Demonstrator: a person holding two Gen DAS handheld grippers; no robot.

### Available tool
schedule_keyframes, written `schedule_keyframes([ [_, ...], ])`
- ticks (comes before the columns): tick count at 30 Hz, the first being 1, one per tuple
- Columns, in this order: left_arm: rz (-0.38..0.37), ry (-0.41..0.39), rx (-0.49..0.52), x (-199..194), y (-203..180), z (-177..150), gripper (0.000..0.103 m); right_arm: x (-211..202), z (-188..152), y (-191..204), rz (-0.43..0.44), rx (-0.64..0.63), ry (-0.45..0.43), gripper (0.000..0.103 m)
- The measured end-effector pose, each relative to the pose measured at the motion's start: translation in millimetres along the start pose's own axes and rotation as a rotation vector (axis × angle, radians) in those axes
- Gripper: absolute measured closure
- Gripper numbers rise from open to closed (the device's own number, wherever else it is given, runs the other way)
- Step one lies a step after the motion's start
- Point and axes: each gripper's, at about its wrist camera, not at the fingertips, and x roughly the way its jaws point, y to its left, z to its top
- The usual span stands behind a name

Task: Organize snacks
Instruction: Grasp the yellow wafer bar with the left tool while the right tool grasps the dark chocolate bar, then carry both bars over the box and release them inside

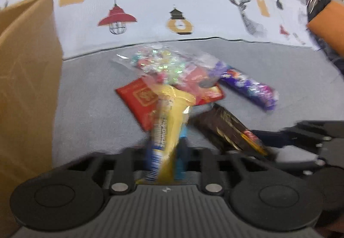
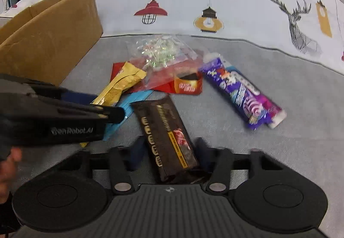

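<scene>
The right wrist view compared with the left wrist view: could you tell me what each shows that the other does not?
Only the right wrist view shows the person's hand and the left gripper from the side, pinching the gold packet. Only the left wrist view shows an orange object at its right edge. Both share the cardboard box, dark chocolate bar and purple packet.

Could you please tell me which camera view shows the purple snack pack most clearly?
The right wrist view shows the purple snack pack best: its whole length lies unobstructed on the grey surface with its printing fairly readable. The left wrist view shows it smaller, blurrier, and partly tucked under the clear bag.
</scene>
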Motion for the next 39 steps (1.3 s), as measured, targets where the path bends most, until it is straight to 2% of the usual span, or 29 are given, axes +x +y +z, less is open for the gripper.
schedule_keyframes([
  [2, -0.046, 0.027, -0.063, -11, 3, 2, 0.088, -4, 2, -12, 0.004, 0.086, -0.033, 0.062],
  [4, -0.075, -0.009, -0.04, -31, -2, 3, 0.088, -18, 4, -25, 0.004, 0.191, -0.105, 0.062],
  [6, -0.074, -0.041, -0.01, -47, -6, 1, 0.088, -32, 4, -32, -0.003, 0.236, -0.149, 0.062],
  [9, -0.077, -0.036, -0.014, -59, -3, -6, 0.088, -39, -2, -35, 0.011, 0.291, -0.145, 0.062],
  [11, -0.072, -0.014, -0.039, -62, 4, -13, 0.088, -37, -6, -30, -0.004, 0.31, -0.127, 0.062],
  [13, -0.064, 0.001, -0.025, -68, 7, -18, 0.088, -40, -11, -18, -0.079, 0.298, -0.129, 0.062],
  [15, -0.053, -0.013, -0.012, -78, 10, -21, 0.088, -47, -13, -5, -0.119, 0.247, -0.147, 0.062],
  [17, -0.078, -0.028, -0.014, -90, 15, -23, 0.088, -52, -17, 8, -0.125, 0.209, -0.163, 0.062],
  [22, -0.114, -0.12, -0.006, -128, 24, -20, 0.088, -75, -27, 25, -0.151, 0.218, -0.188, 0.062],
  [28, -0.092, -0.287, -0.042, -185, 48, -12, 0.088, -127, -9, 59, -0.117, 0.238, -0.288, 0.062],
  [31, -0.052, -0.385, -0.097, -217, 68, -13, 0.088, -156, 6, 87, -0.091, 0.202, -0.351, 0.062],
  [34, -0.013, -0.449, -0.164, -243, 95, -16, 0.088, -180, 24, 118, -0.047, 0.143, -0.407, 0.062],
  [39, 0.081, -0.494, -0.312, -277, 154, -16, 0.088, -205, 57, 165, 0.058, 0.066, -0.49, 0.062],
])
